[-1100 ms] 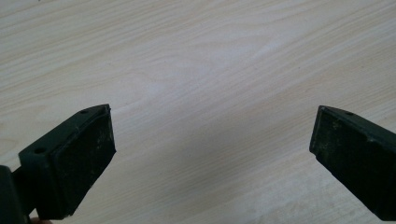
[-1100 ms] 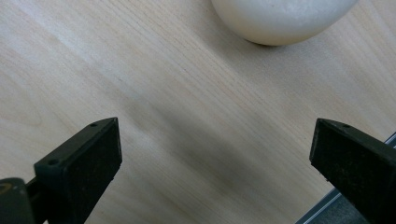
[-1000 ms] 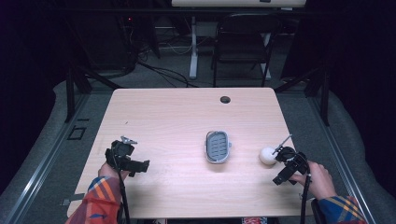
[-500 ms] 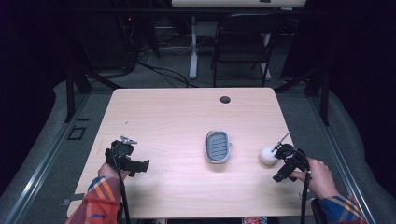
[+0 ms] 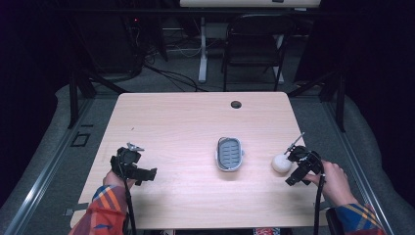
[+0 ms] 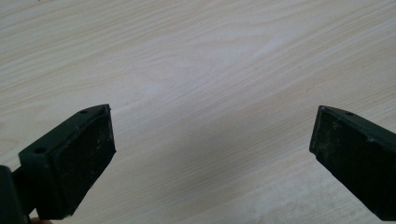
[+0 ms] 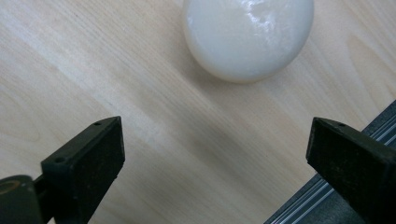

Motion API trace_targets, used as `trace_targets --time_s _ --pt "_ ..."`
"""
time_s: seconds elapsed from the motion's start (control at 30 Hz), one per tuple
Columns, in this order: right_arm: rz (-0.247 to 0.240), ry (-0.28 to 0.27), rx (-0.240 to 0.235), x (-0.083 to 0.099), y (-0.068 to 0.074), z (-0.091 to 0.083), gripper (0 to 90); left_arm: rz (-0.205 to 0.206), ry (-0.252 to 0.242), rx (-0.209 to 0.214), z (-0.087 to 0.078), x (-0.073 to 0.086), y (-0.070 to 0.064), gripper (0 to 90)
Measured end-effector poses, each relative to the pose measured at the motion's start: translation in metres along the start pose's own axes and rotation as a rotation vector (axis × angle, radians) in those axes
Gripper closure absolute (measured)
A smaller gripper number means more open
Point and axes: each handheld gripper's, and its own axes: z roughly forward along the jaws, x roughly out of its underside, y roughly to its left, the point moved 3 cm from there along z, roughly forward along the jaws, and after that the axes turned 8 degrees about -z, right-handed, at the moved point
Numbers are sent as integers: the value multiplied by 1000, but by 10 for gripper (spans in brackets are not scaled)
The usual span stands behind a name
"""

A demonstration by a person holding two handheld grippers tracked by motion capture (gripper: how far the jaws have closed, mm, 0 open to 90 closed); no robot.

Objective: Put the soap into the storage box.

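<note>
Balls: one white ball (image 7: 247,37) near right table (image 5: 195,122) edge, top cut off in right gripper view
Trays: one grey tray (image 5: 229,153), centre
Left gripper (image 6: 212,154): jaws spread, empty
Right gripper (image 7: 215,158): jaws spread, ball just beyond

Both grippers' fingers (image 6: 70,158) spread wide, apparently unloaded.

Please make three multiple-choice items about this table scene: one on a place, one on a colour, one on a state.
1. Where does the white ball lie?
A. inside the tray
B. on the table near the right tool
C. beside the left tool

2. What colour is the inside of the small tray?
A. grey
B. red
C. yellow

3. How do the jaws of the right tool stand?
A. shut on the ball
B. shut on nothing
C. open, with the ball ahead of them

Answers:
1. B, the ball rests on the table next to the right tool.
2. A, the ribbed floor looks grey in the high view.
3. C, the right gripper view shows both jaws wide apart, ball beyond them.
</note>
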Motion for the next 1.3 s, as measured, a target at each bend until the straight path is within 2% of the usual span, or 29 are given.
trace_targets --time_s 0.07,0.1,0.13,0.17,0.3,0.33,0.4,0.43,0.47,0.5,0.63,0.73,0.77,0.8,0.93,0.97,1.03,1.07,1.13,1.17,1.27,1.3 --pt "24 -34 -2 -1 0 1 36 0 -1 0 0 0 0 2" --pt "6 -1 -1 -2 -3 -1 36 0 0 3 0 0 0 2" --pt "22 -30 5 -2 -3 0 36 -1 2 3 0 0 0 1" --pt "32 -36 -2 -3 -4 0 35 -1 0 1 1 0 0 2" --pt "39 -35 -9 -6 -8 -2 25 -1 0 0 0 0 0 1" --pt "21 -12 -2 -6 -11 -3 23 0 3 2 0 0 0 2" --pt "48 -43 -10 -8 -12 -2 12 2 2 -2 1 0 0 2" --pt "33 -21 -9 -8 -14 -4 10 1 2 -1 1 0 0 2" --pt "33 -21 -9 -8 -14 -4 10 1 2 -1 1 0 0 1" --pt "48 -43 -14 -9 -14 -2 9 2 2 -2 1 0 0 1" --pt "33 -23 -18 -15 -18 -3 0 3 2 -2 1 0 0 2" --pt "46 -46 -20 -18 -19 -2 0 0 2 -1 1 0 0 2" --pt "29 -25 -26 -20 -20 -3 0 1 2 -2 1 0 0 2" --pt "43 -49 -27 -21 -19 -2 0 1 2 -2 1 0 0 2" --pt "41 -54 -28 -27 -19 -1 0 0 2 -1 1 0 0 1" --pt "24 -43 -31 -31 -21 0 0 0 2 -1 1 0 0 1" --pt "33 -52 -35 -34 -20 3 0 -2 4 -1 1 0 0 2" --pt "9 -24 -34 -36 -22 2 0 2 4 2 1 0 0 1" --pt "-1 -14 -36 -37 -23 1 0 1 3 -1 1 0 0 2" --pt "32 -54 -41 -40 -21 5 0 -1 3 -2 1 0 0 2" --pt "35 -56 -40 -43 -22 7 2 -1 3 0 1 0 0 1" --pt "24 -37 -40 -44 -23 6 8 1 5 3 1 0 0 1"
